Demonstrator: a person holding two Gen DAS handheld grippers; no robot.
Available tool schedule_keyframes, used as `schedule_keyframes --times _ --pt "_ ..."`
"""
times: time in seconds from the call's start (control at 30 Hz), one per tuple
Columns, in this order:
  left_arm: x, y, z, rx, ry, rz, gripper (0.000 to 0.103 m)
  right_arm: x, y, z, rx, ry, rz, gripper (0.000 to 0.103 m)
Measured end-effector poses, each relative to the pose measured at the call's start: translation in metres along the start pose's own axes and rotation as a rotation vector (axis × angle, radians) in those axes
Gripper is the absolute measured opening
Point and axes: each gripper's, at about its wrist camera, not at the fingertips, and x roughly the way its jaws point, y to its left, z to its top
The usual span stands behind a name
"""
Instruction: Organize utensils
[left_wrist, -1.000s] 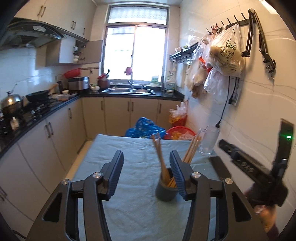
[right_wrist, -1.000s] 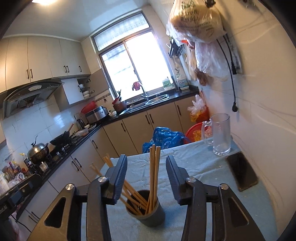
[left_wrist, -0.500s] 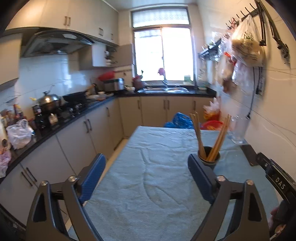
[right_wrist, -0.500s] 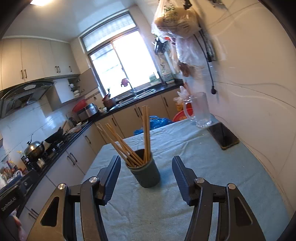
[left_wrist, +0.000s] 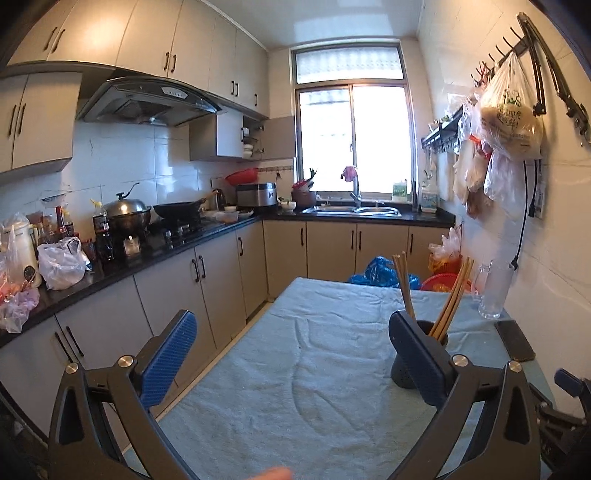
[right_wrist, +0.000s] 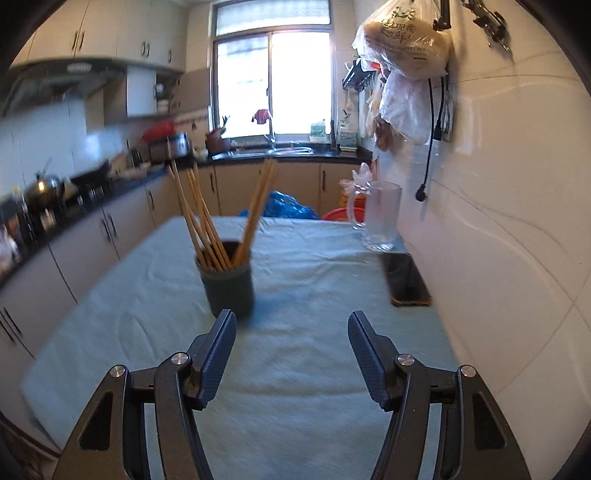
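A dark grey holder stands upright on the blue-cloth table, with several wooden chopsticks fanned out of it. My right gripper is open and empty, a short way in front of the holder and to its right. In the left wrist view the holder with its chopsticks is partly hidden behind the right finger. My left gripper is wide open and empty, above the cloth to the holder's left.
A glass mug stands at the far right by the tiled wall, with a dark phone lying flat in front of it. Plastic bags hang from wall hooks above. Kitchen cabinets run along the left of the table.
Both grippers have drawn back from the holder and opened wider. The holder has stayed on the cloth, and the left gripper has shifted left of it.
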Motion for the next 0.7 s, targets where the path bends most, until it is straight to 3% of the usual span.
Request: schedule_keyframes --times 0.13,0.27,0.4,0.53,0.7 --pt "0.002 0.000 -0.005 0.043 0.021 0.002 0.103 -0.010 0.000 -0.015 -0.012 0.011 -0.013 0.067" --pt "-0.001 0.005 -0.019 0.054 0.043 -0.039 0.103 -0.020 0.010 -0.025 -0.049 0.006 -0.043 0.072" --pt "0.001 0.014 -0.033 0.062 0.113 -0.091 0.103 -0.028 0.017 -0.037 -0.031 0.039 -0.048 0.072" --pt "0.005 0.022 -0.045 0.085 0.182 -0.095 0.103 -0.040 0.024 -0.044 -0.071 0.067 -0.061 0.072" --pt "-0.003 0.029 -0.049 0.084 0.188 -0.086 0.103 -0.071 0.011 -0.044 -0.133 0.079 -0.110 0.072"
